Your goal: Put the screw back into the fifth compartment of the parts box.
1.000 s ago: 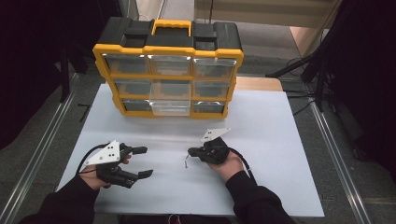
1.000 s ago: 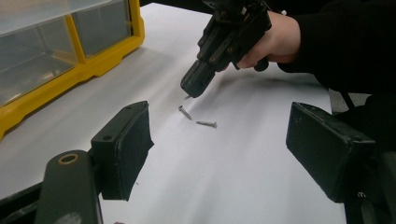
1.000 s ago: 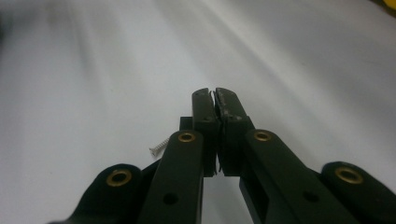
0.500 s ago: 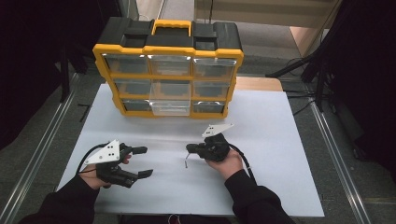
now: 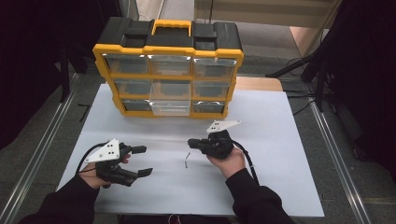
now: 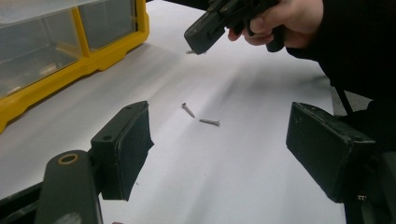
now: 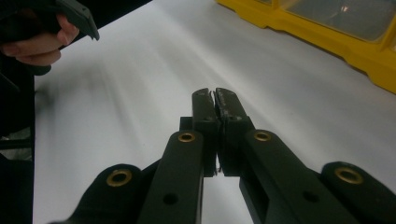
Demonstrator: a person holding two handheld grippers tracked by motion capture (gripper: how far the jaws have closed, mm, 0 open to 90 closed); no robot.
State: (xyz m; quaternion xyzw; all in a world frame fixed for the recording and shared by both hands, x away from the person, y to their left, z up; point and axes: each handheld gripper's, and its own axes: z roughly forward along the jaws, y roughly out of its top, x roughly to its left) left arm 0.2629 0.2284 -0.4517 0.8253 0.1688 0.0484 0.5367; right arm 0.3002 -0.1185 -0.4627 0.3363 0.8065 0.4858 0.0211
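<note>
Our right gripper [image 5: 192, 143] is pinched shut on a screw [image 6: 190, 52], tip just showing, lifted off the tabletop [image 5: 261, 177]. Our left gripper [image 5: 142, 161] sits wide, holding nothing.

Count: two loose screws [image 6: 188, 110] [image 6: 209, 122] on the tabletop between our hands, one gripped. One yellow organizer [image 5: 168, 70], nine clear drawers.

Risk, as we judge it: the hold on that screw looks thin; a tilt or bump could let it slip, roll and scatter the others.
</note>
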